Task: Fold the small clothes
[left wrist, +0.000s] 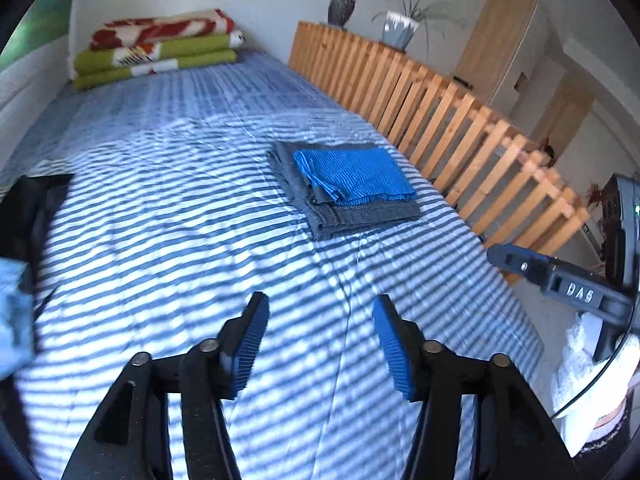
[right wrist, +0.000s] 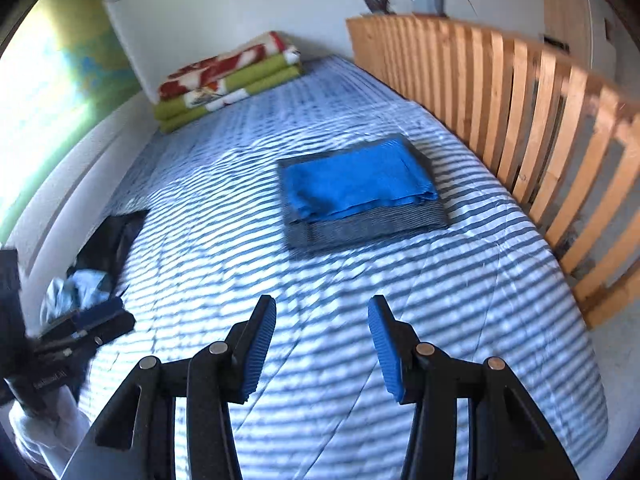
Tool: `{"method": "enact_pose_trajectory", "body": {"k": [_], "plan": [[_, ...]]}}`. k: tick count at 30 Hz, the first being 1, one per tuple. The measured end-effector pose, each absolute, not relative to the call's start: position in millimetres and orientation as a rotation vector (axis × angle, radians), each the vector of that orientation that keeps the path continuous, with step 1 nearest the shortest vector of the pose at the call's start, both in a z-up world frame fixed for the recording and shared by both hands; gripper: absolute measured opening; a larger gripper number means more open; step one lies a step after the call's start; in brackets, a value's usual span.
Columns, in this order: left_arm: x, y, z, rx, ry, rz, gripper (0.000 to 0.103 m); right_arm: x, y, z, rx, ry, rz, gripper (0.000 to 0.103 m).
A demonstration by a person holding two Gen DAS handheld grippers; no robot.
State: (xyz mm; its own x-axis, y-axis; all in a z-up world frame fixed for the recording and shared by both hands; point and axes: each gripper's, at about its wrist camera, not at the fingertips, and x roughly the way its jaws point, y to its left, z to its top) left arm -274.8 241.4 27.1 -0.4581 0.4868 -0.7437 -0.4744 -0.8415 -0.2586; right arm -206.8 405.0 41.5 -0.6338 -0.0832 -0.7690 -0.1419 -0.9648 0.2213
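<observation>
A folded blue striped garment (left wrist: pixel 354 176) (right wrist: pixel 356 180) lies on top of a folded grey garment (left wrist: pixel 360 216) (right wrist: pixel 372 228) on the striped bed cover. My left gripper (left wrist: pixel 320 312) hovers open above the cover, short of the stack, with nothing between its blue pads. My right gripper (right wrist: pixel 322 312) is also open and empty, nearer the stack. A loose heap of dark clothes (left wrist: pixel 36 208) (right wrist: pixel 112 240) and a light blue piece (left wrist: pixel 14 312) (right wrist: pixel 76 288) sits at the bed's left edge. The right gripper's body (left wrist: pixel 560 280) shows at right in the left wrist view; the left gripper (right wrist: pixel 80 332) shows at left in the right wrist view.
Folded green and red blankets (left wrist: pixel 160 46) (right wrist: pixel 228 80) lie at the head of the bed. A wooden slatted rail (left wrist: pixel 440 100) (right wrist: pixel 520 92) runs along the right side, with plant pots (left wrist: pixel 396 28) behind it. A white wall borders the left side.
</observation>
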Motion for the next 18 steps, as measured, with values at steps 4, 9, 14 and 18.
{"method": "enact_pose_trajectory", "body": {"k": [4,9,14,18], "plan": [[-212,188,70,-1.085,-0.009,2.335,0.077,-156,346,76,-1.267,0.275,2.844,0.044],[-137,133,91,-1.04,0.001,2.358,0.084,-97,279,100,-1.163,0.086,2.883,0.045],[-76,84,90,-1.005,-0.04,2.448,0.093,-52,231,96,-1.12,0.033,2.917,0.052],[-29,57,80,-0.963,-0.005,2.53,0.096,-25,212,82,-1.152,0.096,2.912,0.052]]}}
